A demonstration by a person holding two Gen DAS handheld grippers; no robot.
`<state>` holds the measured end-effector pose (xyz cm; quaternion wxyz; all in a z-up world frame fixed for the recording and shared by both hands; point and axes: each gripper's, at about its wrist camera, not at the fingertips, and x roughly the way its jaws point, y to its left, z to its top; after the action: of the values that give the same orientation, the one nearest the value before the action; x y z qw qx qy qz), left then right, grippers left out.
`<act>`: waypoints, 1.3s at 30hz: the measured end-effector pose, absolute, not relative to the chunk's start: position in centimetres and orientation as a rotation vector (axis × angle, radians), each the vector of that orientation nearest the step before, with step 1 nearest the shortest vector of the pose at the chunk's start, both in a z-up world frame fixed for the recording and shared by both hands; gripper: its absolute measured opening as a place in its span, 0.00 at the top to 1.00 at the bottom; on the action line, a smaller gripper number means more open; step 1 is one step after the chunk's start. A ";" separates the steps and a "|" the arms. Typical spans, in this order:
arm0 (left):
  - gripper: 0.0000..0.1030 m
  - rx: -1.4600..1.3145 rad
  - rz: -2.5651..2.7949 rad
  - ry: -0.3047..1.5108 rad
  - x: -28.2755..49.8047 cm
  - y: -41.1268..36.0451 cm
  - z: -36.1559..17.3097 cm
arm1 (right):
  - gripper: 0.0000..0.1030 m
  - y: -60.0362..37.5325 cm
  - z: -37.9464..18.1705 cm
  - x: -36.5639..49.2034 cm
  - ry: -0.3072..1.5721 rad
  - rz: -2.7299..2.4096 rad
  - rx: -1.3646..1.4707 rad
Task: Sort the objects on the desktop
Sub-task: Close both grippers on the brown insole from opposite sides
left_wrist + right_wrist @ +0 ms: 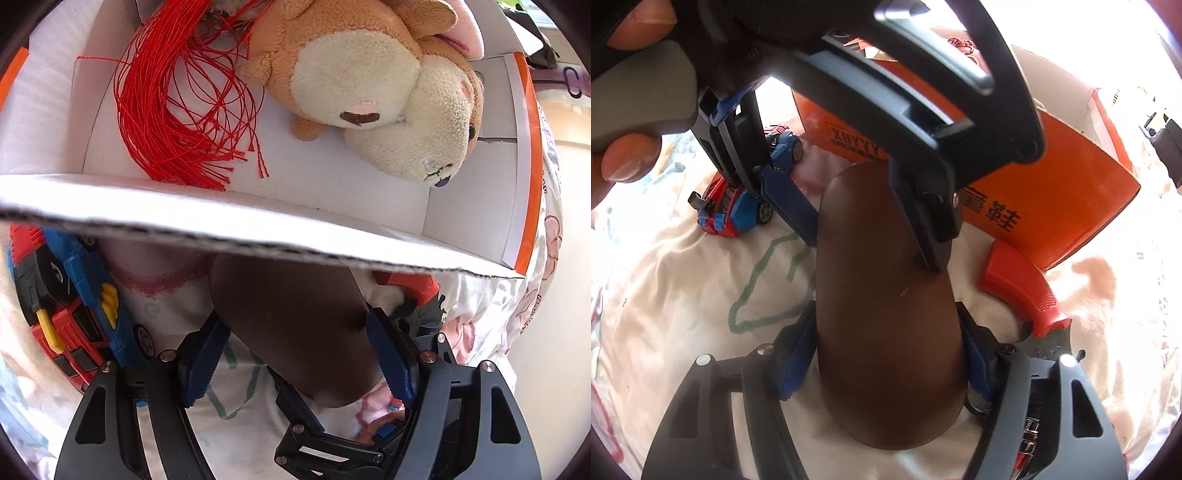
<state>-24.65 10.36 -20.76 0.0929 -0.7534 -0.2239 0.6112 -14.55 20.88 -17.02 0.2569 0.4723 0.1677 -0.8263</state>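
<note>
Both grippers, left (295, 354) and right (886, 363), clamp opposite ends of a smooth, rigid, likely slippery brown case (886, 295).

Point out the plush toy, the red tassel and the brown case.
plush toy (354, 70), left wrist view, on its cream belly.
red tassel (173, 110), left wrist view, mid-strands.
brown case (886, 314), right wrist view, its top face.

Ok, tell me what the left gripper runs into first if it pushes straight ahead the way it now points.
The left gripper already has the dark brown oval case between its fingers, so that comes first. Just beyond is the near cardboard wall of the orange shoebox, though depth is hard to judge.
</note>
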 end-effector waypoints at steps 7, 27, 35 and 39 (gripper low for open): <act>0.38 -2.251 1.778 -0.710 -24.9 9.9 -19.8 | 0.36 21.8 -16.1 -14.7 0.408 -2.242 1.291; 0.49 -1.939 1.943 -0.432 -22.8 9.6 -14.4 | 0.39 23.8 -13.8 -13.6 0.396 -2.230 1.271; 0.49 -1.620 1.952 -0.041 -20.2 8.3 -9.5 | 0.40 25.2 -12.6 -12.3 0.463 -2.055 1.251; 0.49 -1.278 1.832 0.337 -17.1 8.8 -8.2 | 0.40 26.6 -11.4 -11.0 0.500 -1.880 1.251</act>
<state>-17.06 8.83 -8.23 0.4272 -0.5115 0.1349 0.7332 -11.04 26.57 -11.41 0.4029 0.4950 0.1978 -0.7440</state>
